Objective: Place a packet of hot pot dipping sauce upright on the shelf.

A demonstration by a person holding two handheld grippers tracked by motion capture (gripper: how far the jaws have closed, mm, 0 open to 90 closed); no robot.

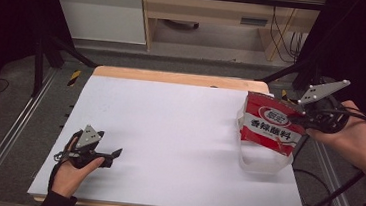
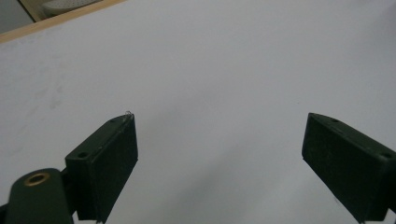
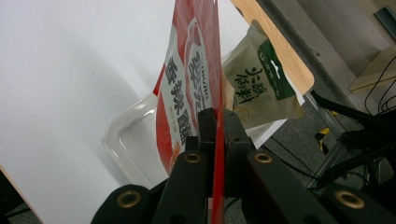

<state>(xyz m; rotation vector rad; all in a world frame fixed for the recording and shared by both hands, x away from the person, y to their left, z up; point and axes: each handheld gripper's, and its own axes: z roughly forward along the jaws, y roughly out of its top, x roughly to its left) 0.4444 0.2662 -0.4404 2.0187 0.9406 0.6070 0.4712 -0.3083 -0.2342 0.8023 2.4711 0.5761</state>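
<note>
At right of the high view, your right gripper [image 1: 304, 116] pinches a glossy red-and-white packet [image 1: 269, 124] above a clear plastic tray [image 1: 261, 162]. Lower left, your left gripper [image 1: 111, 154] rests open on the matte white table [image 1: 168, 132].

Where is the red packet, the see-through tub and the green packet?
red packet [image 1: 269, 124]: high view, on its printed front.
clear plastic tub [image 3: 122, 140]: right gripper view, on its rim.
green packet [image 3: 261, 86]: right gripper view, on its printed face.
</note>
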